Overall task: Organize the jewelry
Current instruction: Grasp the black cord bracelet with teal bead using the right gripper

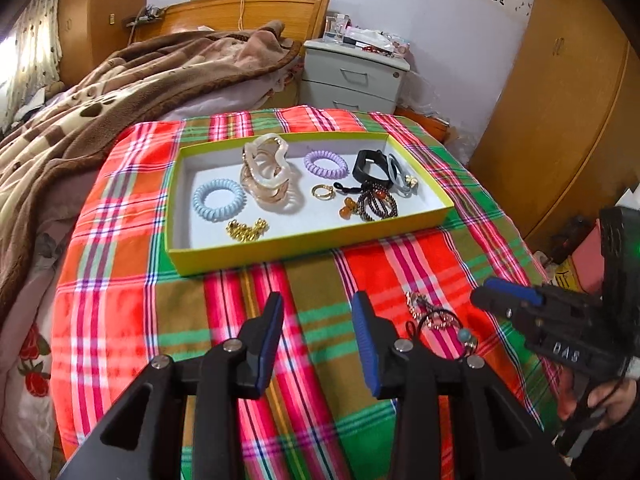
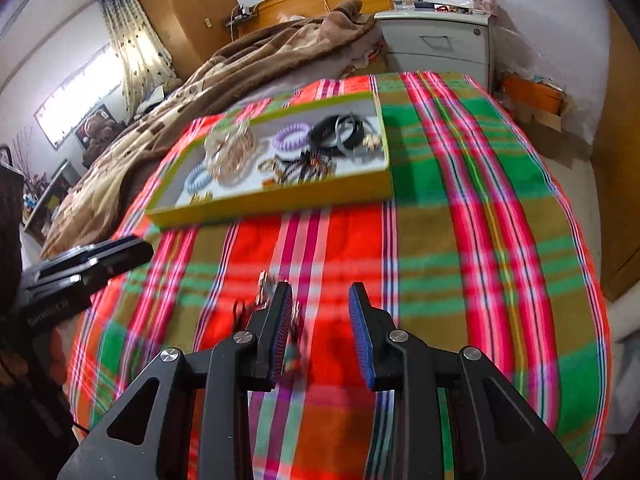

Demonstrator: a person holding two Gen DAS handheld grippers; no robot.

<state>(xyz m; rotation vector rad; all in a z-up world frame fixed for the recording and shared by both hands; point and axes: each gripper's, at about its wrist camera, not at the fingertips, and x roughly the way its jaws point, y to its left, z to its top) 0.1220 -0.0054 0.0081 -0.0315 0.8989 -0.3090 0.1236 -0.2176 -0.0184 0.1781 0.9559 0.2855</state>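
Observation:
A yellow-green tray [image 1: 280, 246] with a white floor sits on the plaid cloth and holds hair ties, a claw clip, a black band, beads and gold pieces; it also shows in the right wrist view [image 2: 280, 200]. A small pile of loose jewelry [image 1: 434, 316] with a teal bead lies on the cloth in front of the tray, right of my left gripper [image 1: 318, 308], which is open and empty. My right gripper [image 2: 320, 300] is open; its left finger is beside the same pile [image 2: 266, 284], which is blurred and partly hidden.
The plaid cloth [image 2: 460, 240] covers a table. A bed with a brown blanket [image 1: 100, 100] lies to the left, a grey nightstand [image 1: 352, 76] behind, and a wooden wardrobe [image 1: 560, 100] to the right.

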